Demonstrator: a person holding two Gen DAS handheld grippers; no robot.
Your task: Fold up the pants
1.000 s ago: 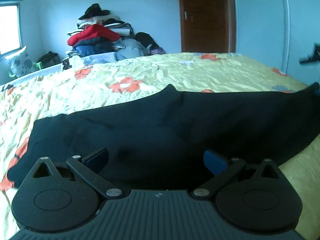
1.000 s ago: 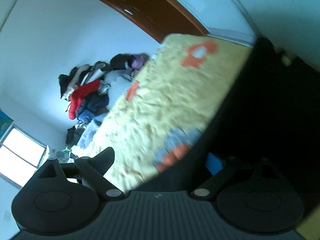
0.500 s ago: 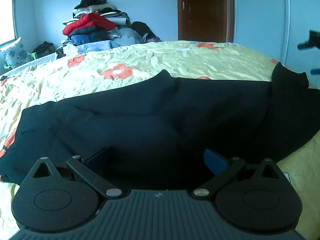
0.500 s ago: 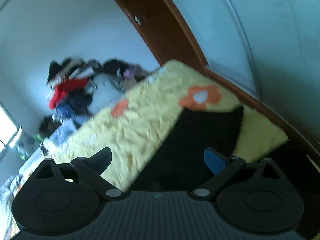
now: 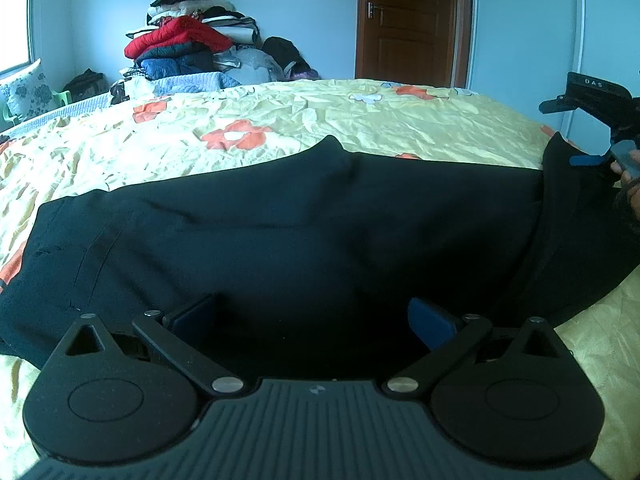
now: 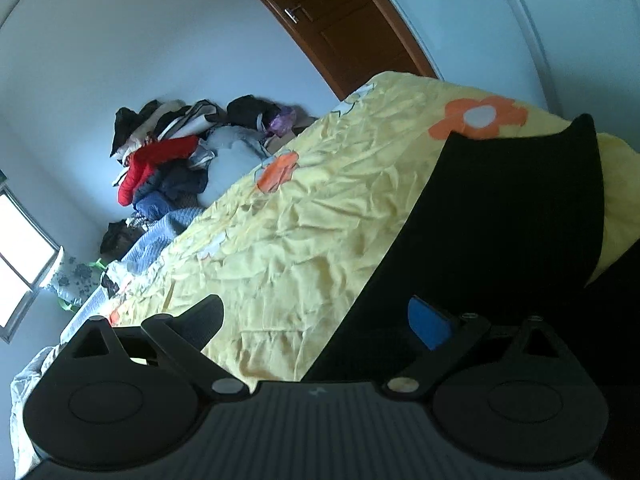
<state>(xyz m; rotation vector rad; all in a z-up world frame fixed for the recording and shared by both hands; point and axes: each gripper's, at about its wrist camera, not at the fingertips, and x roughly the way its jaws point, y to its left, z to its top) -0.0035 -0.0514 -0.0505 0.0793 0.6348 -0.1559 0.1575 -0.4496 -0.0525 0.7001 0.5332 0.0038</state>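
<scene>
Black pants (image 5: 320,232) flat across yellow bedsheet (image 5: 280,120) | left gripper (image 5: 312,320) jaws apart above them | right gripper (image 6: 316,320) at 3 o'clock, spread wide

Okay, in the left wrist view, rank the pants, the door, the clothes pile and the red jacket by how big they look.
1. pants
2. clothes pile and door: look alike, unranked
3. red jacket
The pants lie nearest the camera, which inflates them.
</scene>
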